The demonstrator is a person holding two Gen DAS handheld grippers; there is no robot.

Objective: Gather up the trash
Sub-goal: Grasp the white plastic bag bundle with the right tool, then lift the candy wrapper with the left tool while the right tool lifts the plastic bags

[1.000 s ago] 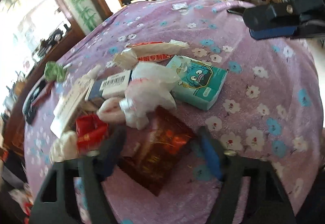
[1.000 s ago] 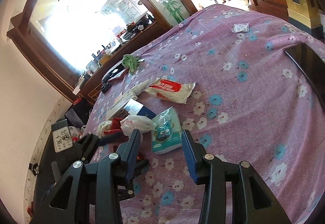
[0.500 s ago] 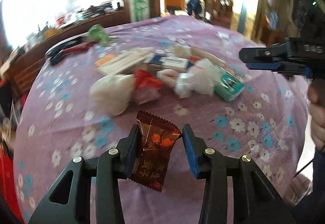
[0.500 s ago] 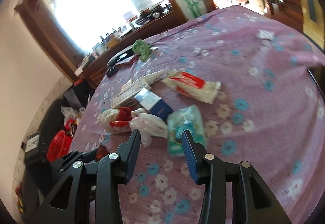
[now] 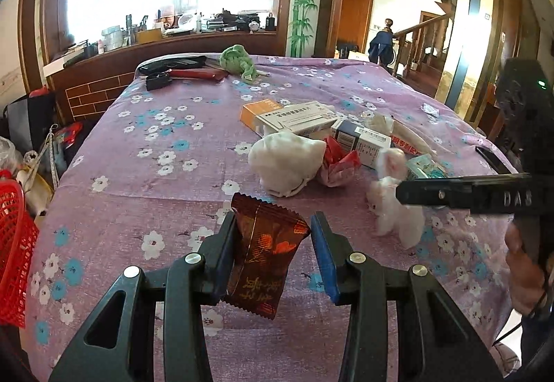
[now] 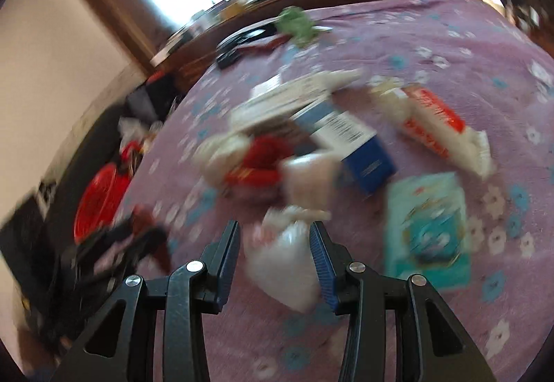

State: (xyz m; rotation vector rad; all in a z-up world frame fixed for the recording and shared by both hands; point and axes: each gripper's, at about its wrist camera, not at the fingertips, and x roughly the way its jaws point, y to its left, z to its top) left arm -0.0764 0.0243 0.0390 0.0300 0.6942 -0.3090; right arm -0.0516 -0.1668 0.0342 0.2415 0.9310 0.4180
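My left gripper [image 5: 275, 254] is shut on a brown snack wrapper [image 5: 266, 254] and holds it above the purple floral tablecloth [image 5: 166, 195]. The trash pile lies ahead: a white crumpled tissue [image 5: 284, 162], a red wrapper [image 5: 337, 165], medicine boxes [image 5: 294, 117], a teal tissue pack [image 5: 424, 167]. My right gripper [image 6: 275, 254] stands open around a white crumpled plastic bag [image 6: 287, 257] on the cloth; the view is blurred. It also shows in the left wrist view [image 5: 464, 195], over that bag [image 5: 394, 205].
A red basket [image 5: 14, 250] stands on the floor at the left of the table, also in the right wrist view [image 6: 97, 198]. A green cloth [image 5: 239, 62], black and red items [image 5: 183, 69] lie at the far edge. A teal tissue pack [image 6: 429, 229] lies right of the bag.
My left gripper has lifted the brown wrapper off the cloth and turned left. My right gripper has moved forward and down over the white plastic bag.
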